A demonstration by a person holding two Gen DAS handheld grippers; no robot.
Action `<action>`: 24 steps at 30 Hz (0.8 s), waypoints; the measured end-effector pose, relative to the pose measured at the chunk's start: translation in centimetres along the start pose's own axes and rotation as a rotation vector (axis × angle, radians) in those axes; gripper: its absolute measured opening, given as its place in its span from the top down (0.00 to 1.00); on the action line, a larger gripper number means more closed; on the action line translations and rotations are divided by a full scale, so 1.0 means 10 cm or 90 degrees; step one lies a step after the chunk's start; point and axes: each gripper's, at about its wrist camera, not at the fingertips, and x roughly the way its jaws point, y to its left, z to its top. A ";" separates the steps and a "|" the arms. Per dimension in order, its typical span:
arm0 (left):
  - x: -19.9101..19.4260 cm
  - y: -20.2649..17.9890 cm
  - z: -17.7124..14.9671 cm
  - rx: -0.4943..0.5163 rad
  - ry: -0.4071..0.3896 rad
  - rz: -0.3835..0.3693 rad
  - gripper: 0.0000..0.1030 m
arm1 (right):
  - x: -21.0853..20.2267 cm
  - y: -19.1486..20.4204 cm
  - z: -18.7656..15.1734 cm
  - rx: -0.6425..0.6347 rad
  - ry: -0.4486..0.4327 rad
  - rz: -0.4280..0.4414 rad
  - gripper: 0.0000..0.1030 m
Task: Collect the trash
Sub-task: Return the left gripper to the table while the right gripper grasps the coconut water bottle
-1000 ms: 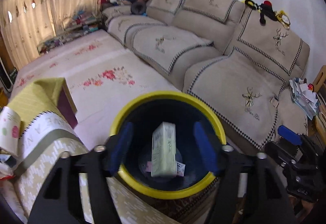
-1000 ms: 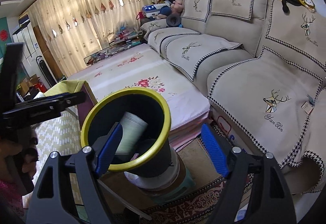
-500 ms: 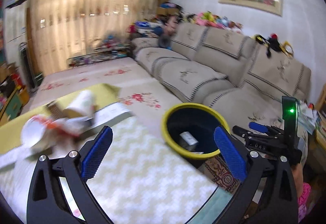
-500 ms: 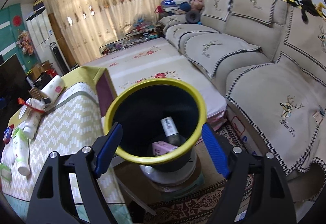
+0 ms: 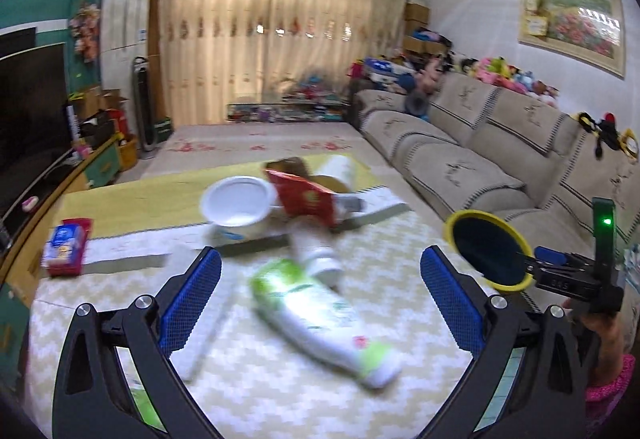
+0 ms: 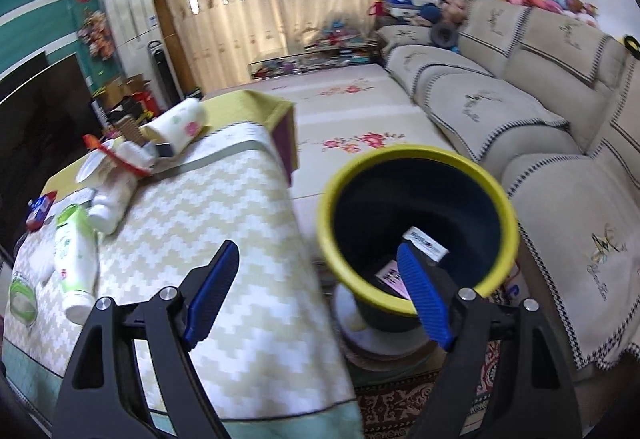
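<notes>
With its blue-padded jaws spread wide and nothing between them, the left gripper (image 5: 320,295) hangs over the table draped in a cream-and-white zigzag cloth (image 5: 256,391). Just beyond its fingers lies a white squeeze bottle with a green label (image 5: 320,315) on its side, blurred, and past that a smaller white bottle (image 5: 314,251), a round white plastic bowl (image 5: 238,205) and a torn red carton (image 5: 304,197) huddle together. A small red-and-blue packet (image 5: 66,249) sits well apart at the left edge. The right gripper (image 6: 316,297), jaws also parted and empty, hangs over the table's edge beside the dark bin with a yellow rim (image 6: 416,159), which stands between table and beige sofa (image 6: 552,143) and holds a few discarded packets (image 6: 424,241).
</notes>
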 end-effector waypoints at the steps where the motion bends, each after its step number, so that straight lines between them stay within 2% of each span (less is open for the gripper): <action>1: -0.02 0.11 0.00 -0.004 -0.004 0.007 0.05 | 0.01 0.08 0.01 -0.007 0.000 0.004 0.25; 8: -0.01 0.77 -0.03 -0.035 -0.025 0.064 0.05 | 0.12 0.57 0.06 -0.056 0.010 0.031 0.25; 11: 0.03 0.98 -0.04 -0.061 -0.032 0.071 0.05 | 0.16 0.79 0.06 -0.078 0.020 0.059 0.25; 14: -0.03 1.17 -0.06 -0.086 -0.063 0.067 0.05 | 0.17 0.98 0.05 -0.106 0.026 0.089 0.25; 17: -0.06 1.30 -0.07 -0.103 -0.087 0.080 0.05 | 0.20 1.29 0.03 -0.149 0.036 0.135 0.25; 24: -0.09 1.47 -0.08 -0.116 -0.080 0.093 0.05 | 0.25 1.95 -0.03 -0.220 0.079 0.283 0.25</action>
